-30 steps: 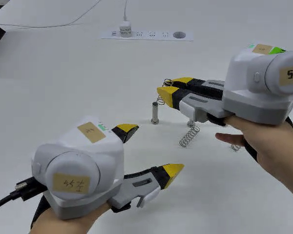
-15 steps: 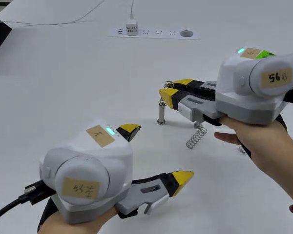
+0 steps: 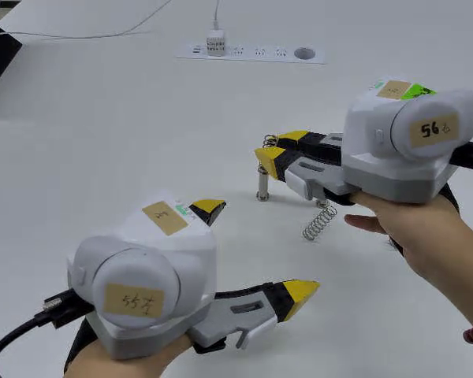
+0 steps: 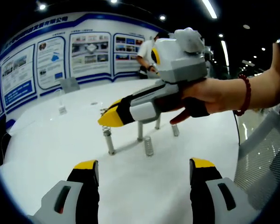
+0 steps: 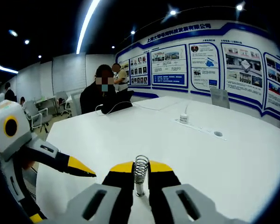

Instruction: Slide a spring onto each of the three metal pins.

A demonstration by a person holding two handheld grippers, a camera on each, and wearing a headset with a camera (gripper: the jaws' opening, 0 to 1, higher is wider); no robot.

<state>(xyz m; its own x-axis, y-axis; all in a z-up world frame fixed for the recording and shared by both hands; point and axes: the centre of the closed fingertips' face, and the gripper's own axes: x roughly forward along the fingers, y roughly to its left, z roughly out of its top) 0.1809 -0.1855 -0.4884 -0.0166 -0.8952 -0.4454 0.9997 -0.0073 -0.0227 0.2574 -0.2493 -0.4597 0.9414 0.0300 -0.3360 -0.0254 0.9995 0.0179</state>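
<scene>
Currently the left gripper (image 3: 254, 249) is held idle, jaws spread wide with nothing between them. Further right, a spring (image 5: 140, 169) is pinched by the nearly closed right gripper (image 3: 268, 148) and sits over the top of 1 upright pin (image 3: 262, 187). A straight downward slide, then release, is judged to be needed next. Another loose spring (image 3: 318, 223) lies nearby.

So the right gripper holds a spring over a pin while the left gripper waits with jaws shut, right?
No: the left gripper has its jaws wide open, as the left gripper view shows. The right gripper does hold a spring over a pin.
</scene>
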